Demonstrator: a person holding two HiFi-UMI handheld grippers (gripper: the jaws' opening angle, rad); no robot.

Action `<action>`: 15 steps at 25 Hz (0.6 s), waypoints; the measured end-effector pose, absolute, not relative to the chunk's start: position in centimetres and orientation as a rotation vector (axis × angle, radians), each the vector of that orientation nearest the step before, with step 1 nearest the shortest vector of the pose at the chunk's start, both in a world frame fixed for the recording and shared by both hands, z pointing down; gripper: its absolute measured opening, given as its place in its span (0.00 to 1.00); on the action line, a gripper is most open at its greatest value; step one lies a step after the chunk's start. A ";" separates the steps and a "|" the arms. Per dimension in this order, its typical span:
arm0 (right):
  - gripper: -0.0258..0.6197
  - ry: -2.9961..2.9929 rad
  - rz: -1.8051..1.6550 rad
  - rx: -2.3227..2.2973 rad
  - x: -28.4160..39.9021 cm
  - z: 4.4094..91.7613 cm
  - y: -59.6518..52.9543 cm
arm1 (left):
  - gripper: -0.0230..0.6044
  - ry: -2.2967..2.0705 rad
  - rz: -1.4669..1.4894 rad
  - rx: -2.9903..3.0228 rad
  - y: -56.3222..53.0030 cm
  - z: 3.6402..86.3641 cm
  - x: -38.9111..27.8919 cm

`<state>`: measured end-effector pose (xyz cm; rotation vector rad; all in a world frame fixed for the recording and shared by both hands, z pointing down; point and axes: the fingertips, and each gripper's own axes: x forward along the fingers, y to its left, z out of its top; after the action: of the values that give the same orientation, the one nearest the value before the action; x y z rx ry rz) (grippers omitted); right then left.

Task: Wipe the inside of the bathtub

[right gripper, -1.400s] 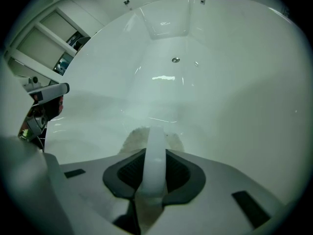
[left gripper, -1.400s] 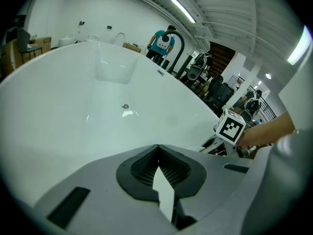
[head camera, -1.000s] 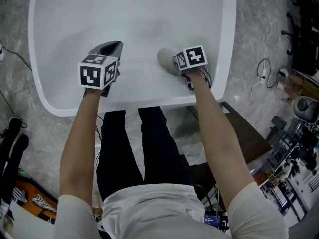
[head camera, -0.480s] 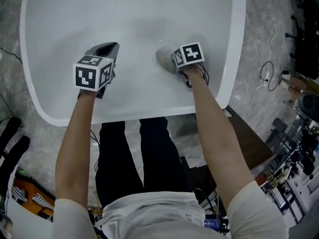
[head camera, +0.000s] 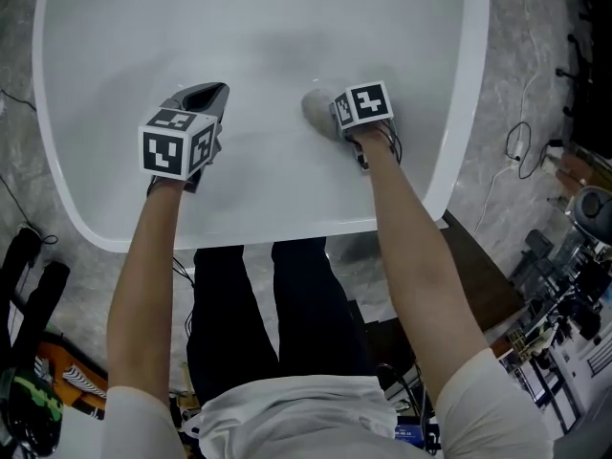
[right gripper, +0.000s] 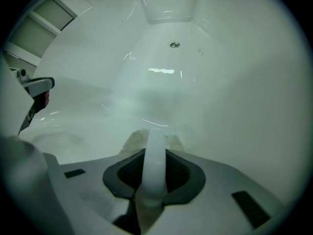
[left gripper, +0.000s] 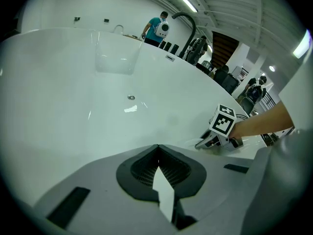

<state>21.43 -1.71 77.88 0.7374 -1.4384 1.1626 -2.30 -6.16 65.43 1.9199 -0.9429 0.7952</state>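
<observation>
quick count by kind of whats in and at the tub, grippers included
bathtub: 1
grippers: 2 (left gripper, right gripper)
wiping pad: 1, clamped in the right gripper
total: 4

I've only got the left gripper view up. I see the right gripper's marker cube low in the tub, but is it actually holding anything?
Observer: Yes. In its own view the right gripper is shut on a pale, fuzzy cloth that sticks out past the jaw tips.
Operator: Is the cloth down on the surface?
Observer: In the head view it looks to be lying against the inner slope of the bathtub, towards the person's end. I can't confirm that it is pressed on.
Operator: Where is my gripper relative to it?
Observer: The head view shows the left gripper about level with the right one, with bare tub between them.
</observation>
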 end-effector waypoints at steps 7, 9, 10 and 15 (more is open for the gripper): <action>0.19 -1.425 1.171 0.730 21.6 79.4 -2.5 | 0.06 -0.939 0.780 1.932 -7.2 65.6 -2.3; 0.19 -1.427 1.179 0.727 20.8 79.1 -2.3 | 0.06 -0.945 0.772 1.929 -7.2 65.4 -2.9; 0.19 -1.430 1.179 0.724 20.4 78.9 -2.1 | 0.06 -0.947 0.768 1.926 -7.1 65.3 -3.2; 0.18 -1.441 1.174 0.705 19.4 78.6 -2.0 | 0.06 -0.946 0.757 1.925 -7.0 64.9 -3.6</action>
<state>19.40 -1.99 78.64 0.7052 -1.4415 1.1744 -3.57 -7.02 64.89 1.9254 -0.9462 0.7569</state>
